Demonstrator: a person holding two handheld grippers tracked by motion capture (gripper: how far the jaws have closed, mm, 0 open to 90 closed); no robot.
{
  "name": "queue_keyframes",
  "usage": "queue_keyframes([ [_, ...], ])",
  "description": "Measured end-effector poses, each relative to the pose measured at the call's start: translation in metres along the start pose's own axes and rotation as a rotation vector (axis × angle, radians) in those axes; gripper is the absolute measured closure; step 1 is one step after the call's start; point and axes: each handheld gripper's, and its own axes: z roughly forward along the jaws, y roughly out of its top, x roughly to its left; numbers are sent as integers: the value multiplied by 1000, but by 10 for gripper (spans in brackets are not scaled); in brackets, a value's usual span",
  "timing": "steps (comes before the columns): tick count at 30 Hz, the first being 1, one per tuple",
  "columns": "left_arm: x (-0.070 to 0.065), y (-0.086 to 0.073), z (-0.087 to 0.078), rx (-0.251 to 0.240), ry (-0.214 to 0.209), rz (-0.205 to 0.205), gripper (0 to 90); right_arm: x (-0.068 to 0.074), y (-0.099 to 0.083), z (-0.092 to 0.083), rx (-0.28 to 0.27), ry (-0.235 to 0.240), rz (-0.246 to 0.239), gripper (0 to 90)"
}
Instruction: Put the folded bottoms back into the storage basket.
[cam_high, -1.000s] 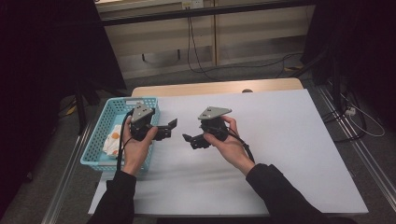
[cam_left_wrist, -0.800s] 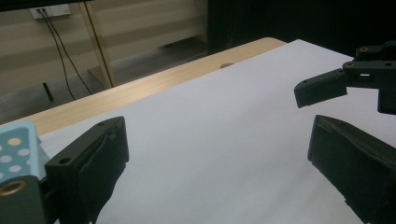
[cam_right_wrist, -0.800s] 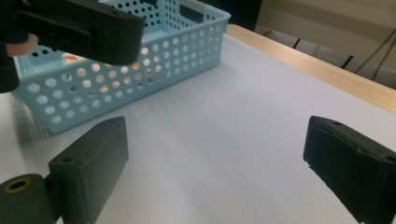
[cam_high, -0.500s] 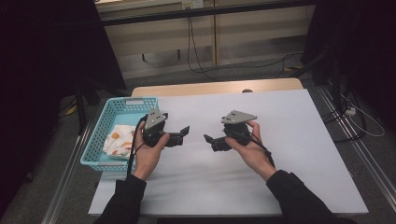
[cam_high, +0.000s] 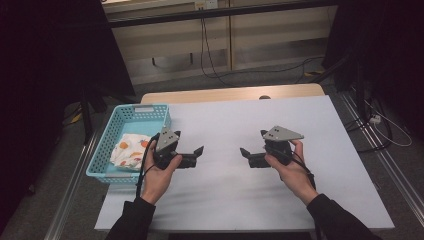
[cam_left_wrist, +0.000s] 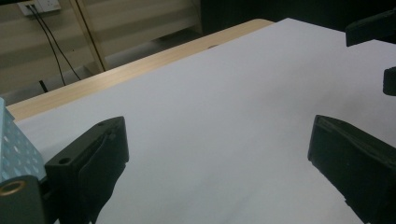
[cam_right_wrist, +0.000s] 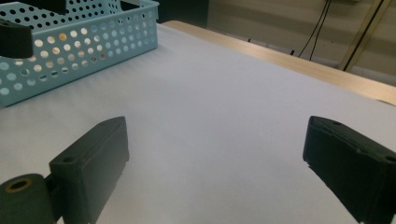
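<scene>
My left gripper (cam_high: 196, 153) is nearer the cloth (cam_high: 129, 149) in the basket (cam_high: 112, 131), which lies behind it. Both my grippers, right (cam_high: 246, 155) included, gape wide, holding nothing.

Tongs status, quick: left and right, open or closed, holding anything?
Left tongs: open, holding nothing, above the white table.
Right tongs: open, holding nothing.

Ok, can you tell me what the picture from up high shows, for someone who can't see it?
A person holds the left gripper and right gripper, both open, facing each other over a white table. A blue basket at the left holds a patterned cloth.
</scene>
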Motion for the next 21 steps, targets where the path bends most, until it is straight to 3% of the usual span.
queue_keyframes([
  [13,-18,-21,-10,8,-21,25,43,-6,-27,-23,10,-42,36,69],
  [21,-21,-32,-18,11,-9,-5,42,-10,-41,-38,11,-64,55,67],
])
